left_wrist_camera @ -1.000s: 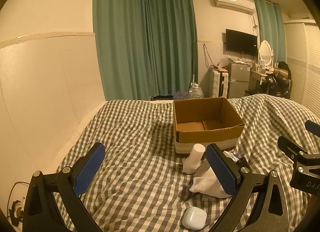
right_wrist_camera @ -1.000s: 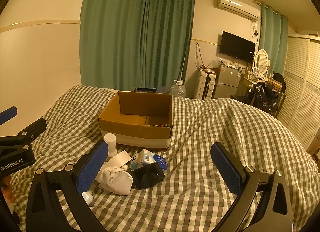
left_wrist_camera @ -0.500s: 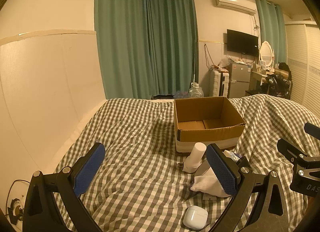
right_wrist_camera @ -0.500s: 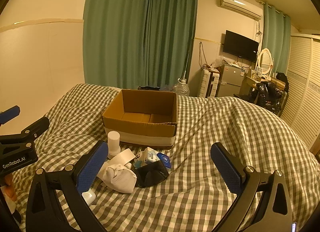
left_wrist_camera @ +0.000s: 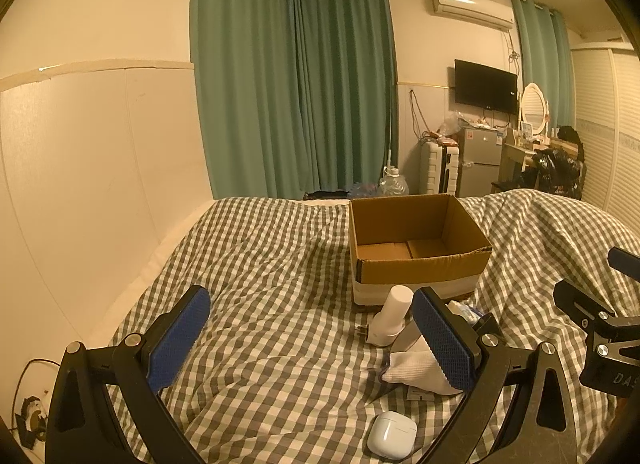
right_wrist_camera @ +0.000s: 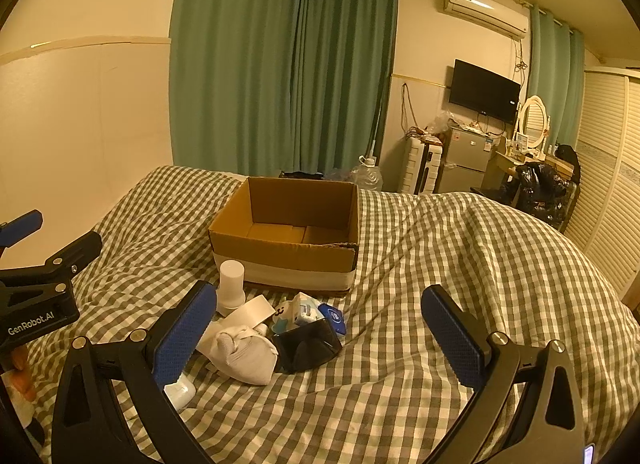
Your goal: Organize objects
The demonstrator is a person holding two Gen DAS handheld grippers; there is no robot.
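Note:
An empty open cardboard box (left_wrist_camera: 418,248) (right_wrist_camera: 286,234) sits on the checked bed. In front of it lies a small pile: a white cylinder-shaped plug-in light (left_wrist_camera: 390,322) (right_wrist_camera: 231,288), a white rolled sock (left_wrist_camera: 418,370) (right_wrist_camera: 242,354), a black pouch (right_wrist_camera: 306,346), small white and blue packets (right_wrist_camera: 306,310) and a white earbud case (left_wrist_camera: 391,440) (right_wrist_camera: 180,392). My left gripper (left_wrist_camera: 312,340) is open and empty, left of the pile. My right gripper (right_wrist_camera: 320,338) is open and empty, just above the pile.
The checked duvet (right_wrist_camera: 460,264) rises in a hump on the right. A plain wall (left_wrist_camera: 80,184) runs along the bed's left side. Green curtains (right_wrist_camera: 280,64), a water jug, a fridge (right_wrist_camera: 464,162) and a dresser stand beyond the bed.
Both grippers have eased slightly forward and upward toward the pile and box. Both stay open. Nothing on the bed has moved.

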